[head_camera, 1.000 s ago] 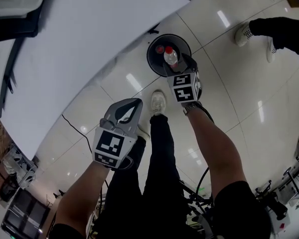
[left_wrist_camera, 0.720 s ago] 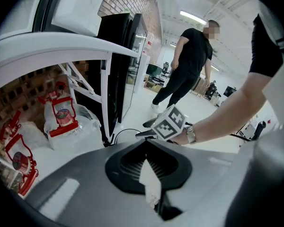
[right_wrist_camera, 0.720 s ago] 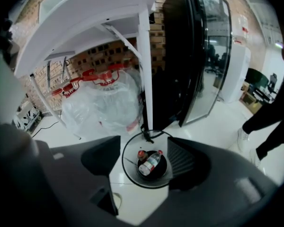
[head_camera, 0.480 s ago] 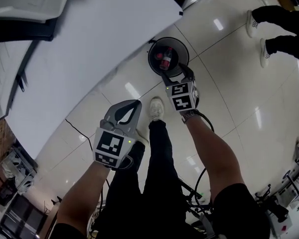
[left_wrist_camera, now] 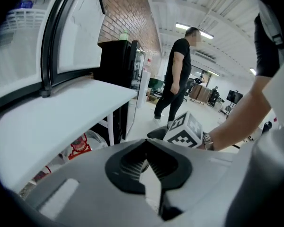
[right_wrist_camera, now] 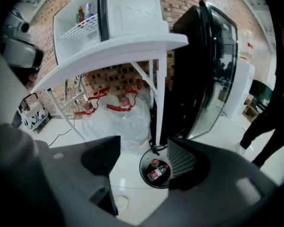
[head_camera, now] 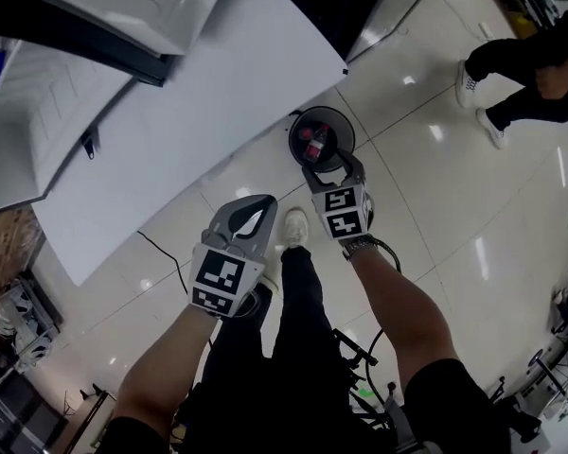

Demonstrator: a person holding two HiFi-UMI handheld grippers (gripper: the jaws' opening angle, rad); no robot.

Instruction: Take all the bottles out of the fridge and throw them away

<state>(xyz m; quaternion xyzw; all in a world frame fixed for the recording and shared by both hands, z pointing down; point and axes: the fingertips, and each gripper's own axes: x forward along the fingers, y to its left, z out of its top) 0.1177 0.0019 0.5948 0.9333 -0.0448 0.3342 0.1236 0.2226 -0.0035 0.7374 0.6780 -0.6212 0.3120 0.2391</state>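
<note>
- The left gripper (left_wrist_camera: 146, 145) is held low beside the person's leg, its jaws pressed together on nothing. If it goes for a bottle without opening first, it will likely just knock the bottle over.
- The right gripper (right_wrist_camera: 142, 162) hangs above the bin (head_camera: 293, 132) with its jaws spread wide and nothing between them.
- The person's shoe (head_camera: 296, 223) stands near the bin, and a thin cable (head_camera: 159, 250) trails across the floor to the left. A careless step back towards the fridge could catch either one.
- The bin sits on the floor just beside a table leg, with two bottles (right_wrist_camera: 157, 170) already lying in it. It looks small and light, so a nudge from a foot or a lowered gripper might tip it and spill them.
- Big water jugs (right_wrist_camera: 118, 112) crowd the space under the table (head_camera: 199, 102). A bottle dropped from high up could bounce off the rim and roll in among them.
- The table edge juts out over the bin, so a gripper lifted quickly could strike it.
- The fridge (right_wrist_camera: 132, 6) stands on the table with its door open. At least two small containers (right_wrist_camera: 83, 12) remain on its wire shelf (right_wrist_camera: 78, 32), too small to tell bottle from can, so I judge the job unfinished. A hasty grab could take the wrong one or push its neighbour off.
- Another person (head_camera: 525, 60) is well apart, but could step into the path.
</note>
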